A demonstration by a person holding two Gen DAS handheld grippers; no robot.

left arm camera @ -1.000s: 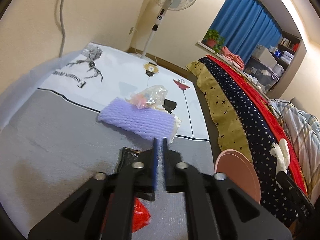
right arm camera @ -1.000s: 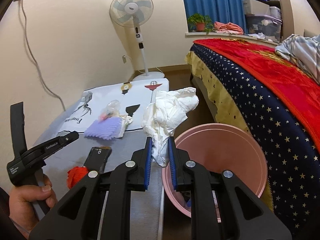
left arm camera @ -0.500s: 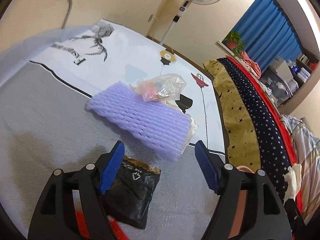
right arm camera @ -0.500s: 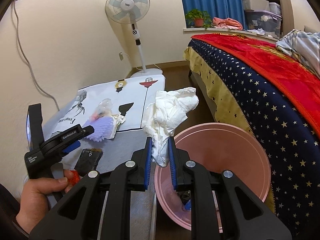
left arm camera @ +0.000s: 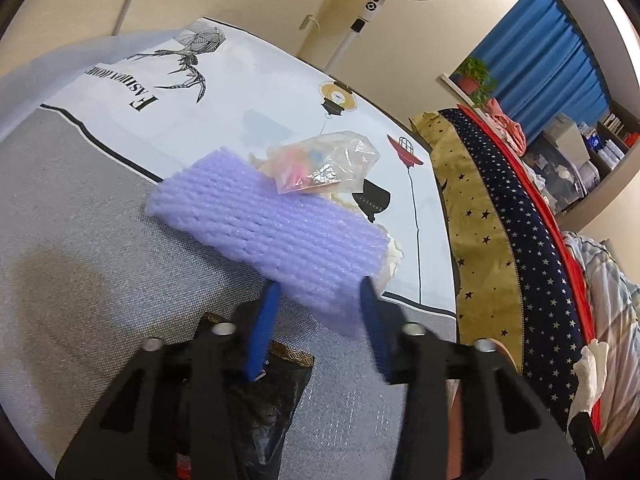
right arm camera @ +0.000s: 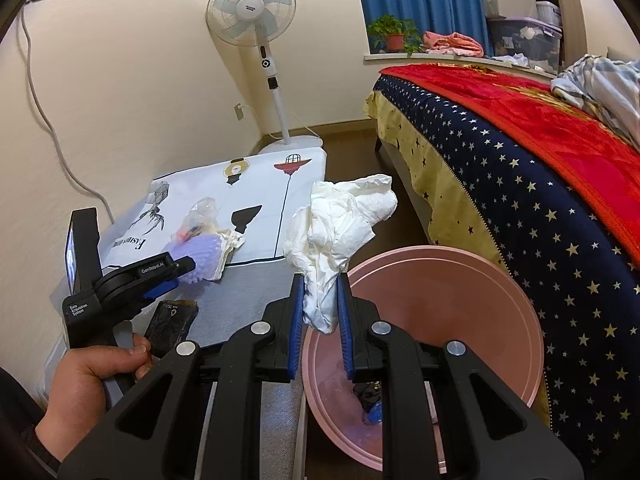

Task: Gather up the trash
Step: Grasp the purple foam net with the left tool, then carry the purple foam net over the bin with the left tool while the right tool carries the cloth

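Note:
My left gripper (left arm camera: 318, 298) is open, its blue pads on either side of the near end of a purple foam net sleeve (left arm camera: 272, 228) lying on the cloth-covered table (left arm camera: 80, 208). A clear plastic bag (left arm camera: 324, 166) rests on the sleeve's far side. A black wrapper (left arm camera: 268, 396) and a red scrap lie under the gripper. My right gripper (right arm camera: 319, 300) is shut on a crumpled white tissue (right arm camera: 338, 224), held over the near rim of a pink bin (right arm camera: 448, 308). The left gripper (right arm camera: 176, 270) also shows in the right wrist view.
A bed with a starred navy and red cover (right arm camera: 540, 184) runs along the right. A standing fan (right arm camera: 256, 16) is by the far wall. The bin holds some dark and blue trash (right arm camera: 370, 400). A cable (right arm camera: 52, 128) hangs down the left wall.
My left gripper opened, moved forward and now brackets the purple sleeve's end with its jaws narrower than half a second ago. My right gripper moved the tissue slightly further over the bin.

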